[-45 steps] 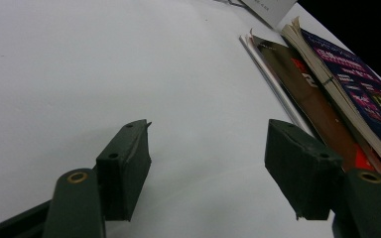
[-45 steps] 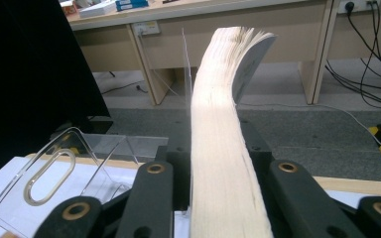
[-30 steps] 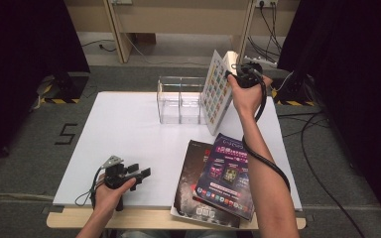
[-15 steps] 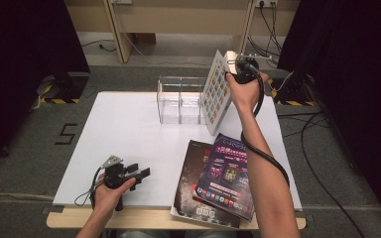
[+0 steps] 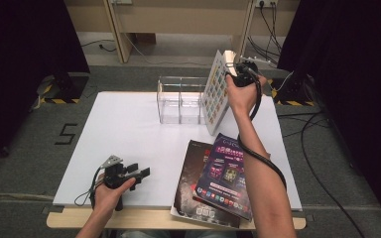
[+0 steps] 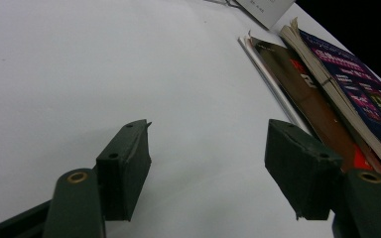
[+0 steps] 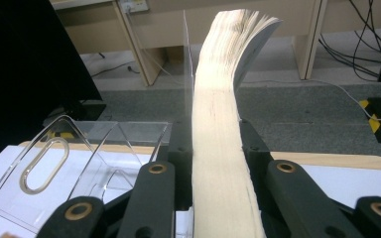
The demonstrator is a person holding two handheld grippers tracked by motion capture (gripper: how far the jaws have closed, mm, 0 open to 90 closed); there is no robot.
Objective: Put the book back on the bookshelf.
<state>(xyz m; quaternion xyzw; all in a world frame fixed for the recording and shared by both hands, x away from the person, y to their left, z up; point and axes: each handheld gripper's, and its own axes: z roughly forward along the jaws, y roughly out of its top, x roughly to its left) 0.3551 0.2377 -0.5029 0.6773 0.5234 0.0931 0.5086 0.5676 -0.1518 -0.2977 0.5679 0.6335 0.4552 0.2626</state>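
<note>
Right gripper (image 5: pixel 232 63): raised over the far right of the counter (image 5: pixel 124 134), clamping the book (image 5: pixel 216 92) by its upper edge; in the right gripper view the pads are pressing both sides of the page block (image 7: pixel 223 163), and the jaws have just been closing on it.
Book: hanging tilted below the right gripper, its cover of small coloured squares facing left, its lower corner resting on the counter; the pages are fanning out beyond the jaws.
Rack (image 5: pixel 181 99): clear, with compartments, sitting just left of the right gripper and the book; whether the book is touching it is hard to tell.
Magazines (image 5: pixel 218 176): two, stacked, lying flat on the counter's near right, under the right forearm and well below the right gripper.
Left gripper (image 5: pixel 141 172): resting on the near left of the counter in the person's hand, jaws standing apart with bare counter between them.
Magazines from the left gripper: lying to its right, apart from it.
</note>
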